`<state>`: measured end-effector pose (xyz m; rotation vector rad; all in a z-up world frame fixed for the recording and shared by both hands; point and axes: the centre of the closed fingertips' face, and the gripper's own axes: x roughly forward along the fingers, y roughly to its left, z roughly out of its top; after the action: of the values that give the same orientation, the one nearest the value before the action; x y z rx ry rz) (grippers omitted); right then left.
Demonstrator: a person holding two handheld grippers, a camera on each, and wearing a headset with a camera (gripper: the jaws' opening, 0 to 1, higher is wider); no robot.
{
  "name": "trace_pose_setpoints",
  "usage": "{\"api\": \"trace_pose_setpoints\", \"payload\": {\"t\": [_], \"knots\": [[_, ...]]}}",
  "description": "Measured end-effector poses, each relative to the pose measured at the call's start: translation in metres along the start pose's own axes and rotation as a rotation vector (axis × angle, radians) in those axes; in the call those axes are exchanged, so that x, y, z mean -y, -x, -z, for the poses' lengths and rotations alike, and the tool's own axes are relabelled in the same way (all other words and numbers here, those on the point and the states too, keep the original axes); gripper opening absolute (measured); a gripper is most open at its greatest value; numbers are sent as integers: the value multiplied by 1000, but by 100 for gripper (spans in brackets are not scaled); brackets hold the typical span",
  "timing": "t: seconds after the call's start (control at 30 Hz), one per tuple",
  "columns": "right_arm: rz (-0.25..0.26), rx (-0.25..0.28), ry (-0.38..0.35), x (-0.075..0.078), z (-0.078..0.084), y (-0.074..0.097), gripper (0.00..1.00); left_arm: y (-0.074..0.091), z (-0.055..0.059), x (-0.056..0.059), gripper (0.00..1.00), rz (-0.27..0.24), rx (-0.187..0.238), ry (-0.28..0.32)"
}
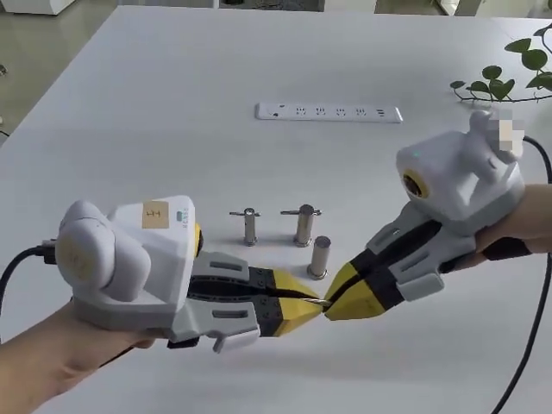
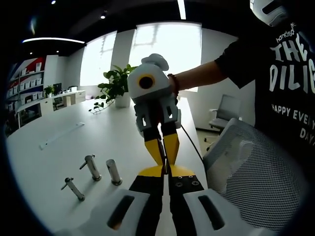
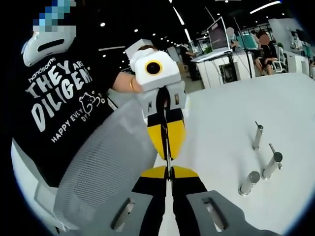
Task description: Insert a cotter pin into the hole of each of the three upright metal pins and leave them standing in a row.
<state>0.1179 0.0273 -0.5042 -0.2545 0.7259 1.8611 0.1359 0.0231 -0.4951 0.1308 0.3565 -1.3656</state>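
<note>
- Cotter pin [image 1: 323,303] lay left-to-right, pinched between left gripper [image 1: 316,307] and right gripper [image 1: 331,304], both closed narrow, tip to tip
- Bare metal pin [image 1: 320,257] stood upright just beyond the tips, on the far side
- Fitted metal pins [image 1: 304,224] stood farther off, to its left

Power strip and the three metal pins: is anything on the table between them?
Nothing. In the head view, the white table between the power strip and the three metal pins is bare.

Pins [image 1: 320,257] of bright, smooth metal; table [image 1: 172,86] matt white, seemingly laminate; chair back [image 3: 98,162] mesh cloth.
</note>
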Motion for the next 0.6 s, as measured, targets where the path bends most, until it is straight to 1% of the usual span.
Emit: {"api": "trace_pose_setpoints", "payload": {"t": [0.07,0.2,0.3,0.4,0.43,0.47,0.5,0.57,0.6], "knots": [[5,-17,18,0,1,-1,0,0,2,0,1,-5,-7,-6],[41,-48,48,4,1,-1,0,0,4,-3,1,-25,-15,-7],[77,-75,75,9,1,0,0,1,5,-10,2,-63,-16,-5],[119,-107,95,17,4,3,0,0,6,-14,6,-85,-17,-3],[136,-119,98,20,6,5,0,0,6,-16,8,-101,-14,-5],[143,-119,101,22,6,6,0,0,6,-18,10,-114,-10,-8],[174,-128,98,28,7,9,0,-1,7,-19,12,-119,-11,-5],[186,-133,99,30,9,12,0,-1,8,-23,13,-139,-14,-5],[202,-140,99,33,10,14,0,-2,9,-24,15,-150,-14,-1]]}}
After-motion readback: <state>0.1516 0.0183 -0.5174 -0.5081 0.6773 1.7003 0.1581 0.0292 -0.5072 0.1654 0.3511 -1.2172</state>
